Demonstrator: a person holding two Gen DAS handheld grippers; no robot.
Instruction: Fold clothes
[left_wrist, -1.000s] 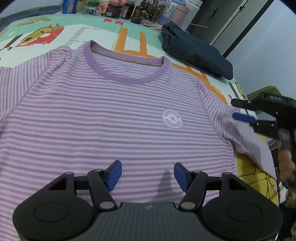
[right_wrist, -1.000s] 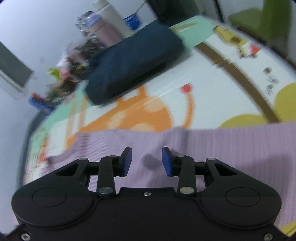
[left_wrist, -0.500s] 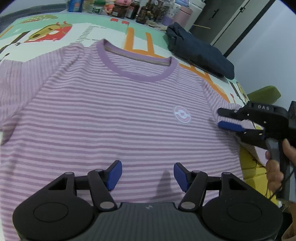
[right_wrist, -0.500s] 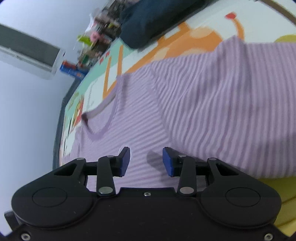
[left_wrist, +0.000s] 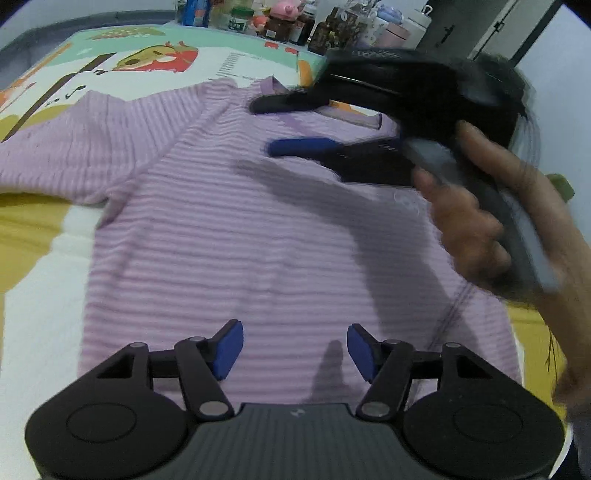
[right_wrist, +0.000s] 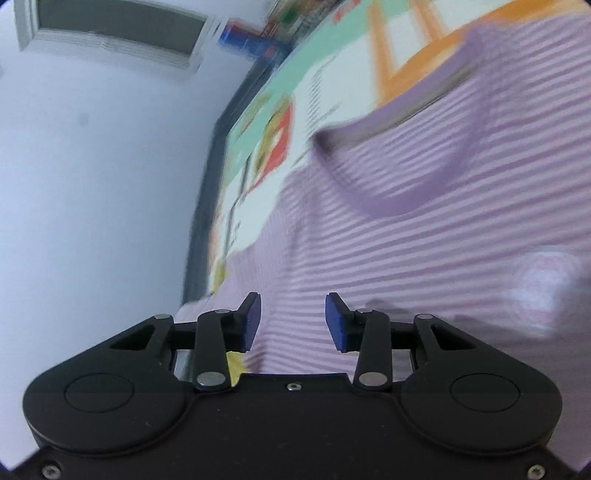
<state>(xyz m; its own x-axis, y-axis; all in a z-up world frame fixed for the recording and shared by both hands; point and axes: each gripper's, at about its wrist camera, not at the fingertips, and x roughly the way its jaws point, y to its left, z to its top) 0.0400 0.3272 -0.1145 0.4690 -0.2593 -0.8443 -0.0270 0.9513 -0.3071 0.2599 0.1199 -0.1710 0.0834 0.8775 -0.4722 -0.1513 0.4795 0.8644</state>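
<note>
A purple-and-white striped T-shirt (left_wrist: 229, 236) lies flat, front up, on a colourful play mat (left_wrist: 147, 59). Its purple collar (right_wrist: 406, 195) and a round white chest badge (right_wrist: 543, 284) show in the right wrist view. My left gripper (left_wrist: 293, 349) is open and empty above the shirt's lower part. My right gripper (right_wrist: 293, 321) is open and empty, tilted, above the shirt's chest. In the left wrist view the right gripper (left_wrist: 266, 125) reaches in from the right, just below the collar, held by a hand.
Bottles and jars (left_wrist: 280, 26) stand along the mat's far edge. The shirt's left sleeve (left_wrist: 62, 147) spreads out to the left. A dark table edge (right_wrist: 207, 206) and a wall with an air conditioner (right_wrist: 110, 37) show in the right wrist view.
My right gripper has swung from the shirt's right sleeve leftward across the chest to just below the collar. My left gripper has shifted left and back. Both stay open.
</note>
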